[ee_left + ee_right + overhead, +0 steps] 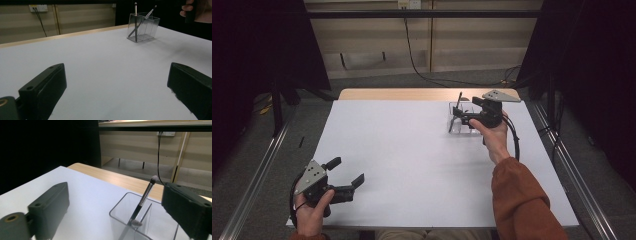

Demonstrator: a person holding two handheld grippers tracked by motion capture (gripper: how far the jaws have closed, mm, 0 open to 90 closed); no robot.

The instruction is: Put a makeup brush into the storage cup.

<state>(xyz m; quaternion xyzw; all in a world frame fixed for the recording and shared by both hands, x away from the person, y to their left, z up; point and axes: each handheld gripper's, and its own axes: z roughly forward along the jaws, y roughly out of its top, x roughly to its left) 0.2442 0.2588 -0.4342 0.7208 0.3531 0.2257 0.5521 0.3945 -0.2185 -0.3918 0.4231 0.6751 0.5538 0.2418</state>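
The right gripper (460,116) hangs just above the clear plastic organizer (140,220), its jaws spread wide and holding nothing — two slim dark makeup brushes (135,21) lean inside that box. Well away from the box, the left gripper (346,172) rests wide open, empty.

Bench (412,160) bare across left, middle and near side, free passage there. Sole obstacle: clear holder (460,122) at far right, two brushes (135,20) sticking up out of it. Right tongs (462,116) hang open just over the holder.
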